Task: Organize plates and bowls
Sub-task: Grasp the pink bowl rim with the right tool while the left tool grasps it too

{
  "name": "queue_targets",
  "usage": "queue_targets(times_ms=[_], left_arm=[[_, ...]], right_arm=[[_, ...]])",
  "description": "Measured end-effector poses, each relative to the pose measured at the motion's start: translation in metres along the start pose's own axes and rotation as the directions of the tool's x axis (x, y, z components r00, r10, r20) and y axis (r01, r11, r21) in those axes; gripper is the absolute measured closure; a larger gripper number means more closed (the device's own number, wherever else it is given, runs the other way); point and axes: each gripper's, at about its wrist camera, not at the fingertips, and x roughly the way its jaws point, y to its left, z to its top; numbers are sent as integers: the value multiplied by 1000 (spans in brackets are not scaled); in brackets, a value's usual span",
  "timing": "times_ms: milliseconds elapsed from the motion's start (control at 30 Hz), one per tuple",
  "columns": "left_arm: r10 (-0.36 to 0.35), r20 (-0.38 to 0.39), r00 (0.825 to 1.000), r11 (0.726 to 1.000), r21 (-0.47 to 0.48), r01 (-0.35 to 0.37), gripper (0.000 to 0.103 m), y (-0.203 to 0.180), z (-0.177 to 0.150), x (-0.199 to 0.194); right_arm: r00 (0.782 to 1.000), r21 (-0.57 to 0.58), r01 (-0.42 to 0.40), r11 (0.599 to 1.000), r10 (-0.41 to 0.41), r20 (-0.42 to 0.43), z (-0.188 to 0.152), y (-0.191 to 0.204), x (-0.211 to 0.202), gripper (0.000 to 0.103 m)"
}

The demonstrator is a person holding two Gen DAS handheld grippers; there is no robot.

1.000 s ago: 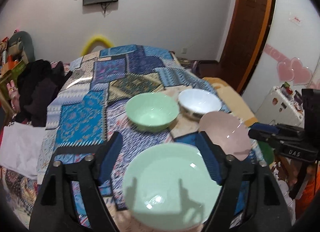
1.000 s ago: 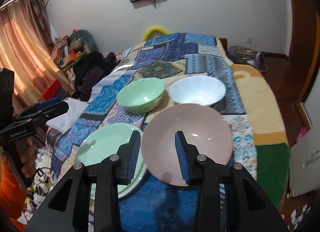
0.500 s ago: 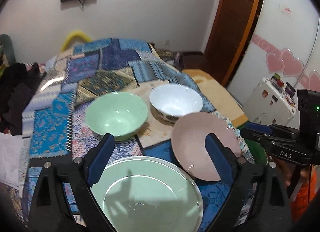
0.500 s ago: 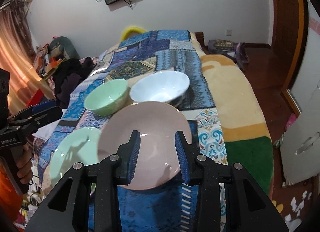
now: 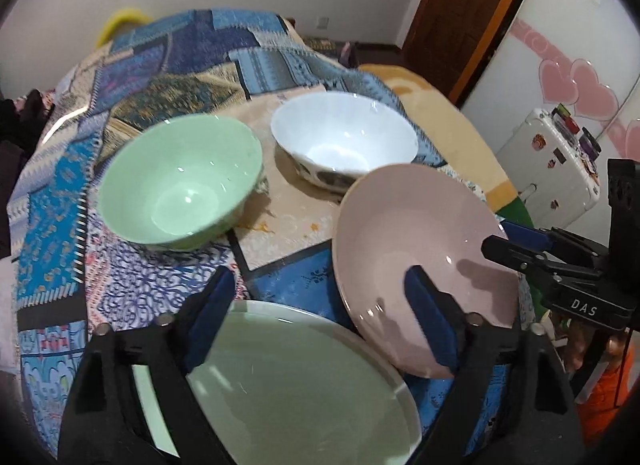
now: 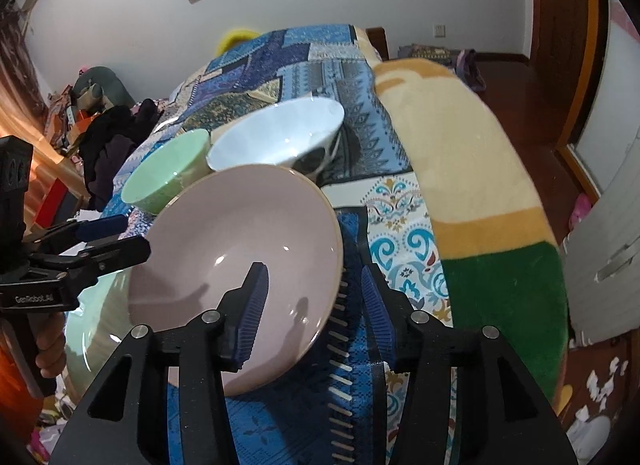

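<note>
From the left wrist view, I judged I was at the start of the stacking step, both tools closing on the plates and nothing lifted yet. My left tool [image 5: 316, 281] pointed steeply down over the far rim of the green plate [image 5: 296, 385], which lay nearest me on the bed's patchwork blanket [image 5: 52, 201]. Its jaws stood wide and had just been closing a little, with only that rim below the gap and neither pad touching it. The pink plate [image 5: 408, 237] sat just right of it, and I could not tell whether its near edge rested on the green plate's rim. Farther off stood the green bowl [image 5: 180, 181] on the left and the white bowl [image 5: 344, 141] on the right, close together. My right tool [image 5: 500, 237] reached in from the right, at the pink plate's edge.

From the right wrist view, the right tool [image 6: 312, 273] pointed down and straddled the right rim of the pink plate [image 6: 240, 241], one finger over the plate's inside and the other over the blanket outside. Its jaws were moderately apart and had just been opening, not pressing on the rim. The left tool [image 6: 132, 235] hung at the left above the green plate [image 6: 96, 321], with my hand [image 6: 50, 349] on its grip. Next, I thought, I needed to lower the right tool until the rim sat deep between the pads, pinch it, then lift the pink plate across onto the green one.
</note>
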Motion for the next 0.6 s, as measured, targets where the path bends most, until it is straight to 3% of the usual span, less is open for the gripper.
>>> queue_targets(times_ms=[233,333,500,600], left_arm=[[-49,-76,996,999,-16,48,53,-1,3,24],[-58,-97,994,998,-20,57,59,-2,2,31],[-77,-128,989,997,-12,77,72,-7,2,39],[-87,-136,987,996,-3,88,78,-11,1,41]], right_arm=[[998,34,-50,998,51,-43,-9,-2,12,58],[997,49,-66,997,69,-46,-10,-2,15,58],[993,75,-100,992,104,-48,-10,-4,16,70],[996,62,-79,995,81,-37,-11,0,17,77]])
